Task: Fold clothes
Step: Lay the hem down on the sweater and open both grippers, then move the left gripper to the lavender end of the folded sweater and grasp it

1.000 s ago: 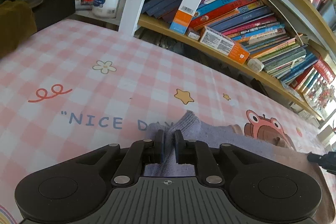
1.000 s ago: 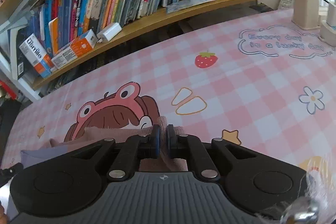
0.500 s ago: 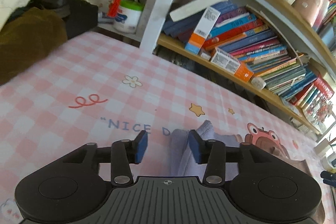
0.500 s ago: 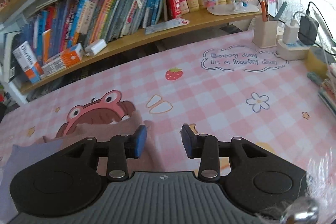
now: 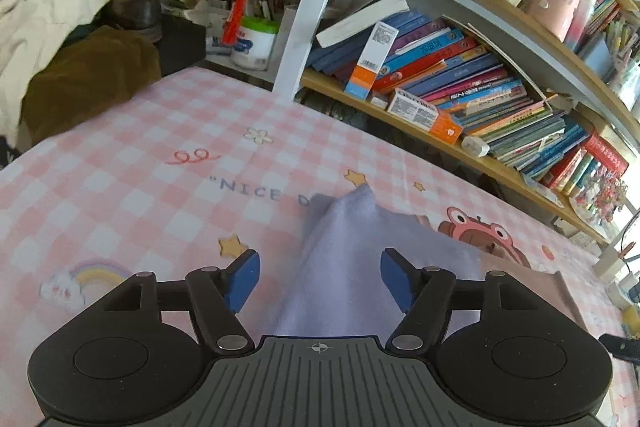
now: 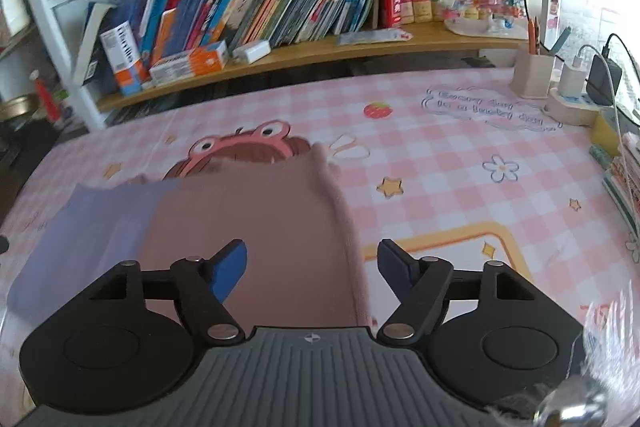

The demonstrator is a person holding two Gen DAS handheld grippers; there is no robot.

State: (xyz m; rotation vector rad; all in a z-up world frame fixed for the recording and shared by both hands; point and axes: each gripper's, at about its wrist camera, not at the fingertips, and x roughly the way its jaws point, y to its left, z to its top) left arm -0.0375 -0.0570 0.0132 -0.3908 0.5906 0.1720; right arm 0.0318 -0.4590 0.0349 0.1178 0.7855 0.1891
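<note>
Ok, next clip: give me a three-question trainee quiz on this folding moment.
1. True or false: the left gripper is clamped on the cloth.
2. In the right wrist view, which colour of the cloth lies between the fingers of the right gripper? A) lavender B) dusty pink C) white
3. Fill in: the far edge of the cloth partly covers a printed cartoon ____ on the table cover.

Key: 1. False: both grippers stand wide open, nothing held. 2. B; the lavender part lies to its left. 3. Frog, the pink frog-hat character.
</note>
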